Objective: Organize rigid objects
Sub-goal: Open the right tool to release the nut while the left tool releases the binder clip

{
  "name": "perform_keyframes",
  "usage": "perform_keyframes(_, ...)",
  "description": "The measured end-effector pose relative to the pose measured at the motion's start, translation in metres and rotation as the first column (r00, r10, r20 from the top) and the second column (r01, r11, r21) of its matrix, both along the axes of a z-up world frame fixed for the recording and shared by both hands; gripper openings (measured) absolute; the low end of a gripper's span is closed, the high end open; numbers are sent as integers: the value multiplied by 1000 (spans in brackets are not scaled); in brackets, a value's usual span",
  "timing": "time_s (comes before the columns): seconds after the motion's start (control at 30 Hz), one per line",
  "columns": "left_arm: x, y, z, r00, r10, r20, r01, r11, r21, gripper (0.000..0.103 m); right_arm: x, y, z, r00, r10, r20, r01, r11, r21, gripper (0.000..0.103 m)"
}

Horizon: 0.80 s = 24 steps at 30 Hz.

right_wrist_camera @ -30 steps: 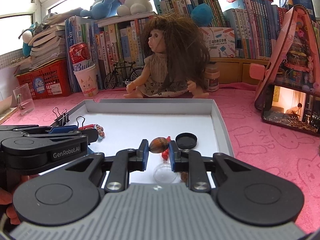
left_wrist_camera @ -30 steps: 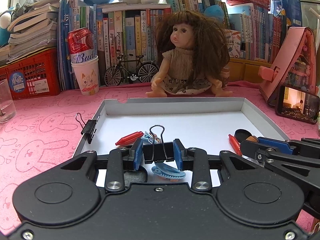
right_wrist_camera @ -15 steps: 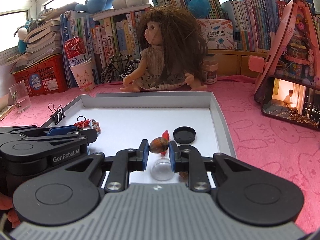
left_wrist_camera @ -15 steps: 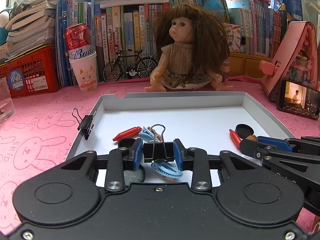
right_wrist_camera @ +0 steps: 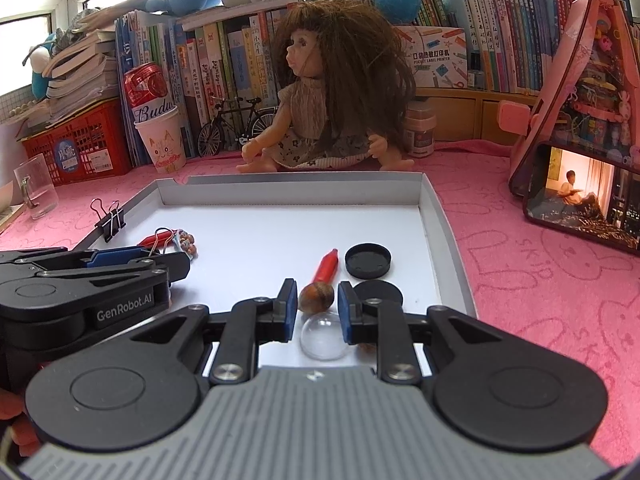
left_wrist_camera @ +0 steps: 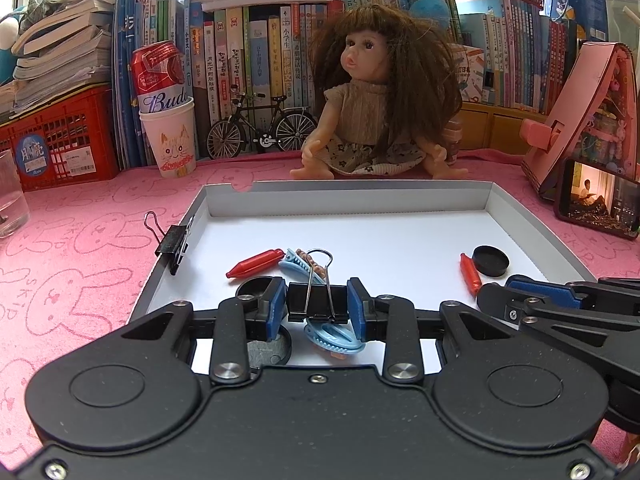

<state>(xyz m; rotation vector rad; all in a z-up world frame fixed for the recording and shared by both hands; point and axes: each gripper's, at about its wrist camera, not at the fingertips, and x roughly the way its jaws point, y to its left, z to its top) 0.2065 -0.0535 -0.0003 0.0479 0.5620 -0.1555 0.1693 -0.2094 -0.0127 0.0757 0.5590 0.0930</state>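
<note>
**Mia:** What are the left tongs (left_wrist_camera: 317,307) doing?

**Ben:** They are squeezed tight on a black binder clip (left_wrist_camera: 317,309). Its wire handles stick up. The clip is held above the near part of the white tray (left_wrist_camera: 360,236).

**Mia:** And the right tongs (right_wrist_camera: 318,310)?

**Ben:** They are pinching a small brown nut (right_wrist_camera: 317,298) between the blue pads. It is over the near right part of the tray.

**Mia:** What is under the nut?

**Ben:** A clear round dome (right_wrist_camera: 325,338) lies on the tray, just below the tongs.

**Mia:** What else is in the tray?

**Ben:** A red crayon (right_wrist_camera: 327,267) and a black cap (right_wrist_camera: 368,260) lie on the right side. Another flat black disc (right_wrist_camera: 378,292) is close to the right pad. On the left there is another red crayon (left_wrist_camera: 256,263), a light blue hair clip (left_wrist_camera: 298,263), a second blue hair clip (left_wrist_camera: 334,338) under the held clip, and a black ring (left_wrist_camera: 254,286).

**Mia:** Is there another binder clip?

**Ben:** Yes, a second binder clip (left_wrist_camera: 174,240) is clamped on the tray's left wall.

**Mia:** Where is the tray?

**Ben:** On the pink counter (left_wrist_camera: 80,240), in front of a doll (left_wrist_camera: 372,108) with long brown hair.
</note>
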Motion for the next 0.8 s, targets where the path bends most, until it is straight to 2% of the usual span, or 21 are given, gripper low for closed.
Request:
perform_keyframes(0.23,0,0,0,1000,1,-3,-1,1000,0,33,2,-1,0,1000,2,-11,-2,1000,1,30)
perform_keyframes(0.3,0,0,0,1000,1,1,-1,1000,2,40,1,-1,0,1000,-1,-9,1,1000,4,31)
perform_keyframes(0.37,-3,0,2,1000,3,16,-3,1000,4,44,1,-2,0,1000,-3,-6,3,1000,6,48)
perform_keyframes(0.5,-10,-1,9,999,-3,54,3,1000,-2,58,-2,-2,3,1000,-10,1,10,1000,3,50)
perform_keyframes(0.8,-22,3,21,998,5,57,-5,1000,2,65,-12,-3,13,999,-34,24,35,999,-21,67)
